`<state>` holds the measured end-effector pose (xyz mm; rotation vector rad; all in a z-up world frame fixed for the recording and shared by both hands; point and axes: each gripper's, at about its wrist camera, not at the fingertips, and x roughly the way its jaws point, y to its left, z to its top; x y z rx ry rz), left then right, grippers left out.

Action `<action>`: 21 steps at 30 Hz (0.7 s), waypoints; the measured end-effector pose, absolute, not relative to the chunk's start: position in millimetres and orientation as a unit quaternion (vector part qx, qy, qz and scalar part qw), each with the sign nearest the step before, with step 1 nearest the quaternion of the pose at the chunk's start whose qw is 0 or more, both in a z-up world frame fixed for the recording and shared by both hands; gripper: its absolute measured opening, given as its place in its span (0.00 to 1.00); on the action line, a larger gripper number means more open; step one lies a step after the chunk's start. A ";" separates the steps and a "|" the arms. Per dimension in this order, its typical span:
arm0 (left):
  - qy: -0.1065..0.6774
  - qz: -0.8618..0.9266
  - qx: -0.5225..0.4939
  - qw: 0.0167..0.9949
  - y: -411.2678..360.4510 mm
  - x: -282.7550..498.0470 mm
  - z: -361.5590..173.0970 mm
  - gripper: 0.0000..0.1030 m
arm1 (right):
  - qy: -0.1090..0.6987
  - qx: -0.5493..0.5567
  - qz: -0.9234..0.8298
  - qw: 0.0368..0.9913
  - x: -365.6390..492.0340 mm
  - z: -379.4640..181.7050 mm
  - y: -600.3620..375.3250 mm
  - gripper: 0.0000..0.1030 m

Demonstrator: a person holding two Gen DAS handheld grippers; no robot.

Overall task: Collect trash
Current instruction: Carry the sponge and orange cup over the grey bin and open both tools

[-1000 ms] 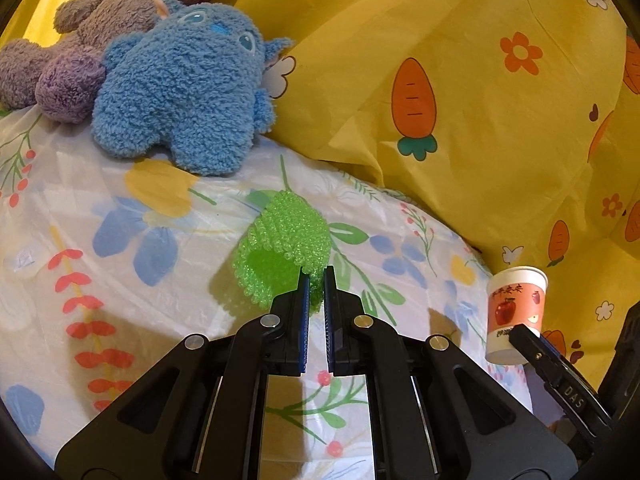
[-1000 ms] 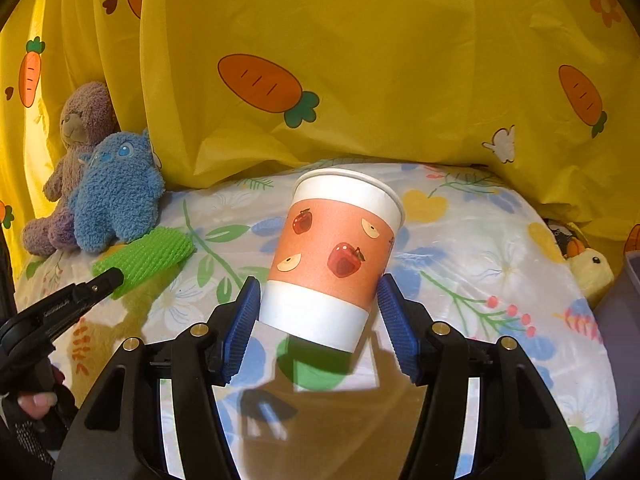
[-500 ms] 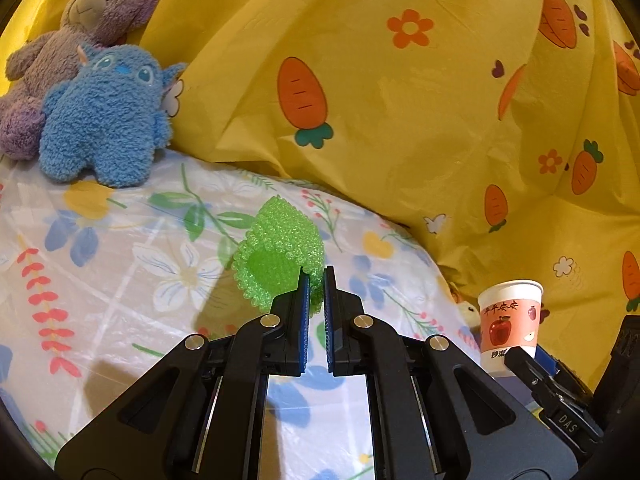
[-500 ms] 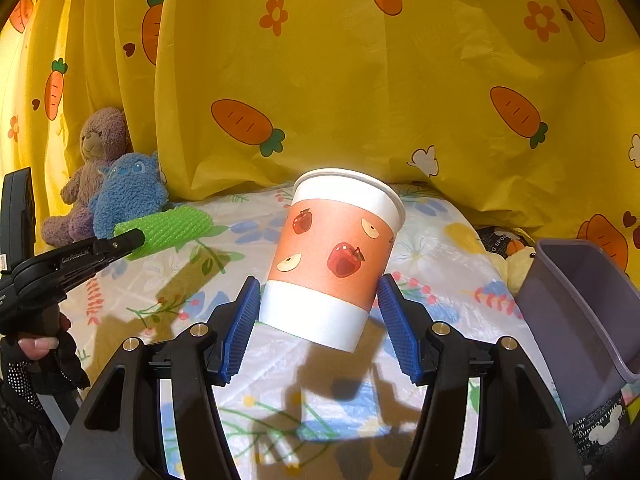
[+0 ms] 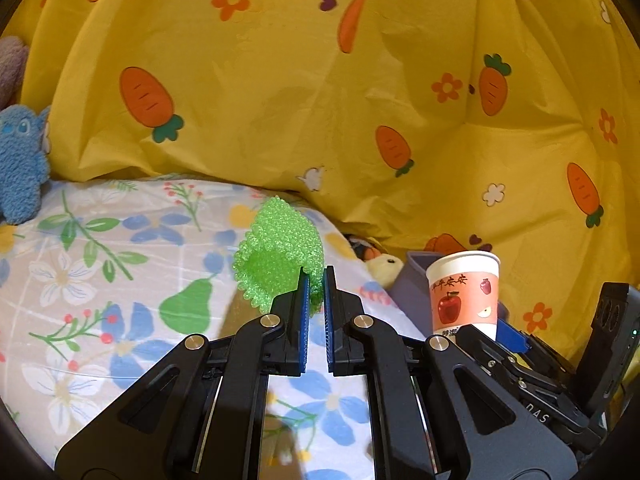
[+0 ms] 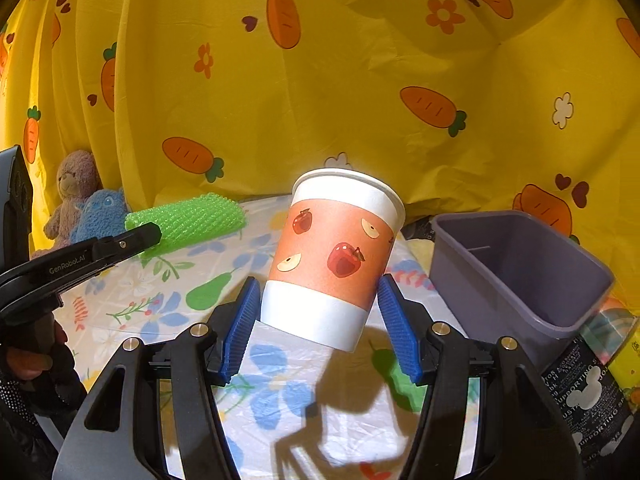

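My left gripper (image 5: 315, 276) is shut on a green foam net sleeve (image 5: 280, 258) and holds it above the floral bed sheet (image 5: 100, 300). The sleeve also shows in the right wrist view (image 6: 192, 220), pinched at the tip of the left gripper (image 6: 150, 234). My right gripper (image 6: 318, 304) is shut on a paper cup with apple prints (image 6: 332, 256), held tilted in the air. The cup also shows in the left wrist view (image 5: 464, 292). A grey-purple plastic bin (image 6: 520, 268) stands at the right, close to the cup; its rim shows behind the cup in the left wrist view (image 5: 412, 280).
A yellow carrot-print sheet (image 6: 360, 80) hangs behind the bed. A blue plush (image 5: 20, 160) and a brown plush (image 6: 74, 184) sit at the far left. A small yellow plush (image 5: 382, 266) lies by the bin. Printed packets (image 6: 588, 384) lie at the right, below the bin.
Both grippers have swung right with their loads. The plush toys have slid to the left edge, and the purple bin has come into fuller view beside the cup.
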<state>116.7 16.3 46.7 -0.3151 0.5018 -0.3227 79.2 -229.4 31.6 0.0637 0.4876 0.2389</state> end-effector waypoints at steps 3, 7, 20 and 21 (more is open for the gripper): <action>0.246 -0.199 -0.134 0.939 -18.7 118.6 53.5 0.05 | 0.234 0.042 0.092 0.967 77.2 33.2 -253.9 0.58; 0.241 -0.244 -0.118 0.932 -61.0 123.8 65.6 0.05 | 0.221 0.060 0.048 0.972 78.6 36.9 -289.4 0.58; 0.255 -0.363 -0.098 0.891 -186.9 176.6 75.1 0.05 | 0.219 0.096 -0.077 0.968 107.1 30.7 -378.2 0.58; 0.261 -0.369 -0.096 0.887 -195.1 181.1 71.6 0.05 | 0.222 0.098 -0.081 0.967 109.8 29.0 -380.8 0.58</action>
